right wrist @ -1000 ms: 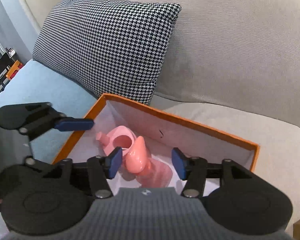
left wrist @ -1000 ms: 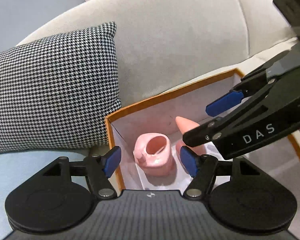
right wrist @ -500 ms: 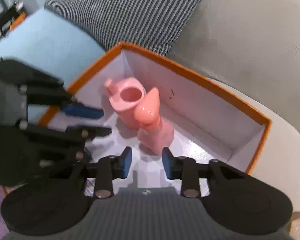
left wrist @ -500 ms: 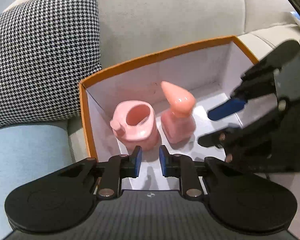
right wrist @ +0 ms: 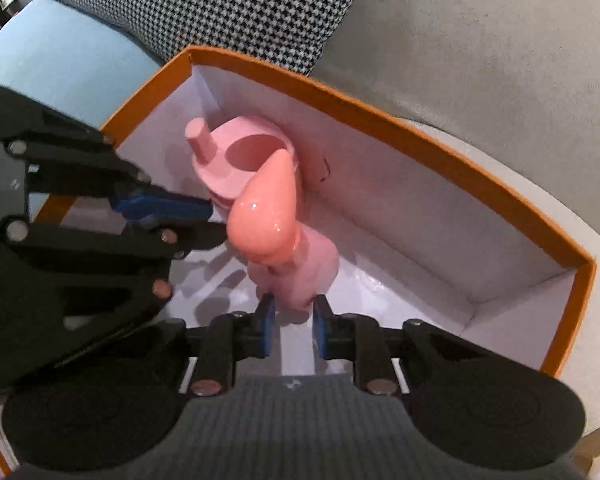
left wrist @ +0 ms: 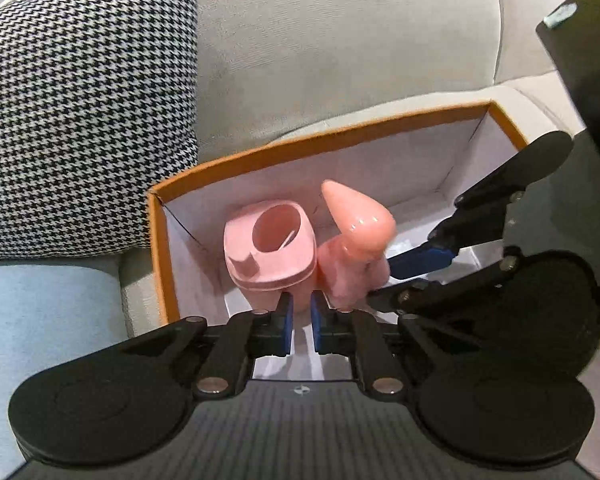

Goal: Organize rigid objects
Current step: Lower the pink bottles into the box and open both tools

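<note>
- A grey sofa [left wrist: 340, 48] filled the background, its seat carrying everything else.
- A black-and-white houndstooth cushion [left wrist: 84, 120] leaned against the sofa back, just beside the box's far-left corner.
- An orange-rimmed box [right wrist: 452, 152] with a white inside sat on the seat, open at the top.
- The left claw [left wrist: 299, 322] pointed steeply down into the box; its jaws had just been closing, and its blue pads [left wrist: 287, 326] were clenched to a narrow gap at the base of the pink cup. Whether they actually pressed on the cup could not be told.
- The right claw [right wrist: 293, 324] also pointed down into the box; its jaws had just been closing, and its pads [right wrist: 267, 328] were grasping the lower body of the pink bottle.
- The pink cup [left wrist: 270, 246], squarish with a round opening and a short stub on its rim, stood upright near the box's left wall.
- The pink bottle [right wrist: 296, 256] with a glossy cone-shaped cap stood upright just beside the cup, touching or nearly touching it.
</note>
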The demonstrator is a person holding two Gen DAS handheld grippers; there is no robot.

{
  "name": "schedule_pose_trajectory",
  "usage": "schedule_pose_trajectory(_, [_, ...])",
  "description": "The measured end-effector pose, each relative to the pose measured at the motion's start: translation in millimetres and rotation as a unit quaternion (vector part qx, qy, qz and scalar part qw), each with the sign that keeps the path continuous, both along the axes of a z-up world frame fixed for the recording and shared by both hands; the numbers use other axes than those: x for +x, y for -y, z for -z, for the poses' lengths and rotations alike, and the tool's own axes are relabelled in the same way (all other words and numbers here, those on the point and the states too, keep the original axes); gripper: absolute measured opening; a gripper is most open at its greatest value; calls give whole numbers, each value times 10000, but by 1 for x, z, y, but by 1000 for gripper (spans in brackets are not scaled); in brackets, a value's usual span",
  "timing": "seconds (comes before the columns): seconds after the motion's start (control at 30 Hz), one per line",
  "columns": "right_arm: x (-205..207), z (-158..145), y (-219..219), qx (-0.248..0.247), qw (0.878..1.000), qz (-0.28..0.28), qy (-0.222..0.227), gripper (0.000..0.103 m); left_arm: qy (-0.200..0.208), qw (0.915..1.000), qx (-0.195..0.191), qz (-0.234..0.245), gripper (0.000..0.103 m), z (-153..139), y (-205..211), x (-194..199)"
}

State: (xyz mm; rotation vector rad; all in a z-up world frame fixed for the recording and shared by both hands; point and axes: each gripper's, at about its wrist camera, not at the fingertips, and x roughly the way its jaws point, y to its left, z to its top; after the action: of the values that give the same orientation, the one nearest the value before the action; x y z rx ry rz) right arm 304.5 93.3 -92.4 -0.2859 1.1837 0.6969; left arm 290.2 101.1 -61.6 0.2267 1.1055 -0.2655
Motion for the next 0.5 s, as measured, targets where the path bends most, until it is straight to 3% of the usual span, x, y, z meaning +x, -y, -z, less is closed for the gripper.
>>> schedule_pose_trajectory(0.17, [11, -5, 2, 216, 9994, 267, -1, 20, 62, 10000, -56, -47, 14, -9, -12, 0])
schedule_pose_trajectory(0.5, [14, -3, -4, 225, 9993, 288, 123, 17, 151, 9994, -77, -293, 11, -19, -22, -9])
